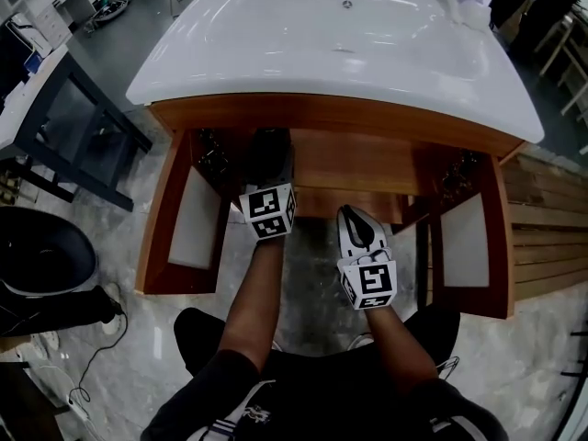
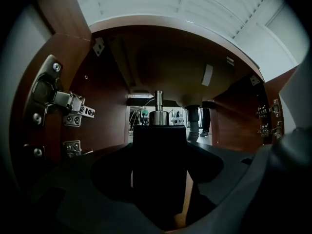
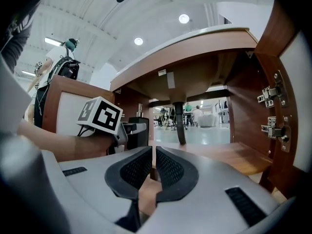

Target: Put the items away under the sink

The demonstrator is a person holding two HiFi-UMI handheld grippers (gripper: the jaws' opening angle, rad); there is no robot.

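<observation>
Lower centre of the head view, the right gripper (image 1: pixel 354 217) hangs just outside the open cabinet (image 1: pixel 367 122), jaws pressed together on nothing. Just above and left of it, the left gripper (image 1: pixel 268 211) reaches in under the sink (image 1: pixel 276 53), clamped on an upright black pump bottle (image 2: pixel 159 145) above the wooden shelf (image 3: pixel 214 152). The placing step appears to be in hand. The next move likely calls for settling the bottle on the shelf, then easing the jaws apart.

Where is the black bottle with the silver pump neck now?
The black bottle is centre of the left gripper view, clamped in the left gripper, inside the wooden cabinet under the white sink, left of the dark drainpipe.
</observation>
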